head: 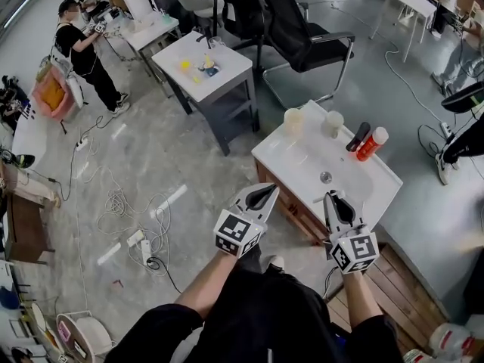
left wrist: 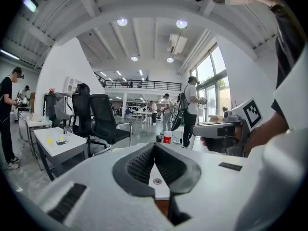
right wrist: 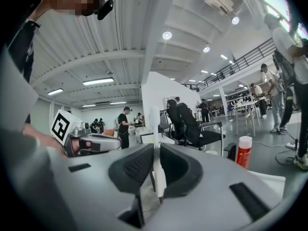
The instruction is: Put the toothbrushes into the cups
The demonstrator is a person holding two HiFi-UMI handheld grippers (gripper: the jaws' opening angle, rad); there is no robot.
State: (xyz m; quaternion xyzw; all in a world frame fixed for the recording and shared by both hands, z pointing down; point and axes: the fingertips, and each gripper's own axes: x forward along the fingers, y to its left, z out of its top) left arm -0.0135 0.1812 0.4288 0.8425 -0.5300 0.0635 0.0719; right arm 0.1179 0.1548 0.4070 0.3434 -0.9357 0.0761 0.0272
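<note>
Left gripper (head: 265, 191): hovering off the near-left edge of the white washstand (head: 355, 178); in its own view (left wrist: 154, 146) the jaws are meeting at the tips, clenched on nothing.
Right gripper (head: 330, 197): hanging over the washstand's near edge, just beside the left gripper; in its own view (right wrist: 155, 148) it is grasping a toothbrush.
Toothbrush (right wrist: 159, 179): white; standing roughly upright between the right gripper's pads, its upper end rising above the jaws; outside both cups.
Cups (head: 293, 119): two pale cups standing side by side at the washstand's far edge, the second (head: 333, 122) near the first but apart from it; both sitting well apart from the grippers.
Bottles: a black bottle (head: 358, 136) and a red bottle (head: 372, 144) with a white cap standing just beside each other, right of the cups; the red bottle is also showing upright in the right gripper view (right wrist: 244, 151).
Drain (head: 325, 177): lying in the basin, between the cups and the right gripper.
</note>
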